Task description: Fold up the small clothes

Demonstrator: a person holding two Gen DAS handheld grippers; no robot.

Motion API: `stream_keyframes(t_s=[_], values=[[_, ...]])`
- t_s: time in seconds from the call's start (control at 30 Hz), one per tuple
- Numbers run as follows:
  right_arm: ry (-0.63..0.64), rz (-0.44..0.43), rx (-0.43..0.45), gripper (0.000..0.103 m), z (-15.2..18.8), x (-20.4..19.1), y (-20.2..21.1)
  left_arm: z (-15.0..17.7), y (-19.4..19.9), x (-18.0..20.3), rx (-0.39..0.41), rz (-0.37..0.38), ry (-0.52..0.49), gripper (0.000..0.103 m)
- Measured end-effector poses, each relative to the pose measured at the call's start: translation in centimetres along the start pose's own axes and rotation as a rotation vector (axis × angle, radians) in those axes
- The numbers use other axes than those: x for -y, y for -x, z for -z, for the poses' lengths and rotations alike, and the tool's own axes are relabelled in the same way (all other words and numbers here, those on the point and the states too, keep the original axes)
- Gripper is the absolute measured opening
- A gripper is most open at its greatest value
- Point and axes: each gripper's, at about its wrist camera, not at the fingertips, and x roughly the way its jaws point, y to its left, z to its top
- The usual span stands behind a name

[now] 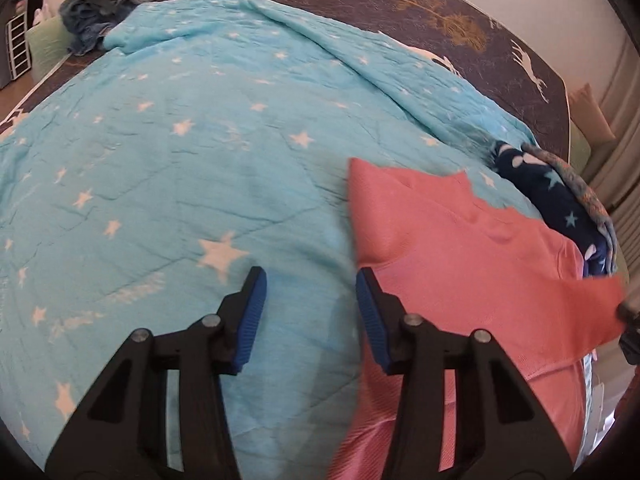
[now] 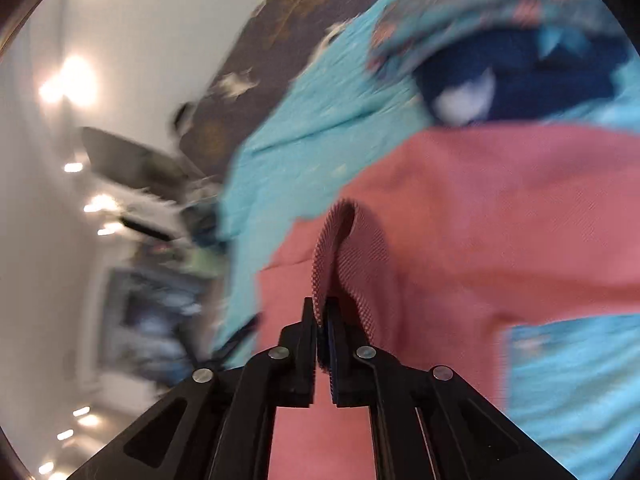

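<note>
A pink garment (image 1: 460, 248) lies on a light blue star-print blanket (image 1: 180, 160), at the right of the left wrist view. My left gripper (image 1: 310, 292) is open and empty, its right finger at the garment's left edge. A pink corner is lifted at the far right of this view, where my right gripper (image 1: 628, 320) just shows. In the blurred right wrist view my right gripper (image 2: 320, 316) is shut on a fold of the pink garment (image 2: 500, 216), holding it up.
A dark blue star-print garment (image 1: 556, 196) and a patterned cloth lie beyond the pink one. A pile of bluish clothes (image 1: 100, 8) sits at the bed's far left. A dark deer-print bedspread (image 1: 460, 12) shows under the blanket.
</note>
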Motion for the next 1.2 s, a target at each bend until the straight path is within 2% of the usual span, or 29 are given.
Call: stream_keyframes(t_s=[0.03, 0.1, 0.13, 0.17, 0.27, 0.33, 0.4, 0.47, 0.53, 0.57, 0.6, 0.67, 0.7, 0.77, 0.83, 0.93, 0.97, 1.03, 1.1, 1.13, 1.2], values=[[0.002, 0.164, 0.01, 0.005, 0.0, 0.3, 0.4, 0.1, 0.4, -0.2, 0.011, 0.005, 0.001, 0.049], [-0.016, 0.372, 0.009, 0.008, 0.3, 1.6, 0.6, 0.0, 0.7, -0.2, 0.025, 0.021, -0.002, 0.049], [-0.039, 0.442, -0.002, 0.008, 0.6, 2.7, 0.6, -0.1, 0.8, 0.0, 0.03, 0.03, -0.005, 0.049], [-0.064, 0.452, -0.019, 0.008, 0.8, 3.8, 0.7, -0.1, 1.1, 0.3, 0.033, 0.046, -0.014, 0.049], [-0.128, 0.419, -0.025, 0.008, 1.8, 5.8, 1.7, -0.5, 1.5, 1.4, 0.049, 0.086, -0.042, 0.049], [-0.045, 0.418, 0.019, 0.008, 2.3, 4.4, 2.2, -0.6, 1.7, 2.1, 0.063, 0.118, -0.059, 0.05], [0.066, 0.381, 0.038, 0.008, 2.9, 2.2, 2.1, -0.7, 1.6, 2.9, 0.065, 0.131, -0.078, 0.05], [0.164, 0.28, 0.005, 0.009, 3.5, -0.3, 1.2, -0.7, 0.8, 3.5, 0.053, 0.097, -0.107, 0.05], [0.194, 0.2, -0.059, 0.011, 4.0, -1.7, -0.5, -0.4, -0.6, 3.6, 0.026, 0.003, -0.145, 0.05], [0.19, 0.197, -0.098, 0.011, 4.2, -1.9, -1.8, -0.2, -1.7, 3.2, -0.008, -0.073, -0.161, 0.051], [0.18, 0.218, -0.126, 0.011, 4.2, -1.6, -3.0, -0.2, -2.1, 2.4, -0.029, -0.072, -0.134, 0.054], [0.158, 0.359, -0.149, 0.009, 4.2, 0.3, -4.9, -0.6, -0.9, 0.9, -0.007, -0.045, -0.054, 0.053], [0.143, 0.39, -0.149, 0.008, 4.2, 1.3, -5.4, -0.8, -0.1, 0.5, 0.011, -0.044, -0.041, 0.052], [0.108, 0.318, -0.107, 0.01, 4.5, 2.0, -4.5, -0.7, 2.2, 0.1, 0.049, 0.028, -0.04, 0.052], [0.126, 0.285, -0.09, 0.012, 4.7, 1.7, -3.3, 0.1, 4.8, 0.3, 0.05, 0.174, -0.059, 0.052], [0.169, 0.282, -0.058, 0.018, 5.3, 0.8, -1.9, 2.0, 6.4, 1.8, -0.037, 0.342, -0.125, 0.052], [0.18, 0.282, -0.055, 0.019, 5.9, 0.3, -1.4, 3.1, 6.4, 2.4, -0.091, 0.405, -0.14, 0.052], [0.2, 0.273, -0.05, 0.019, 6.4, -0.2, -1.1, 4.6, 5.3, 3.0, -0.178, 0.444, -0.12, 0.052], [0.205, 0.261, -0.044, 0.02, 7.0, -1.4, -0.9, 5.3, 3.6, 3.1, -0.204, 0.416, -0.081, 0.052], [0.21, 0.257, -0.039, 0.021, 7.2, -1.7, -0.7, 5.2, 2.8, 2.9, -0.198, 0.394, -0.055, 0.052], [0.225, 0.26, -0.03, 0.022, 8.0, -2.4, -1.0, 4.4, 1.7, 1.6, -0.105, 0.356, 0.013, 0.051]])
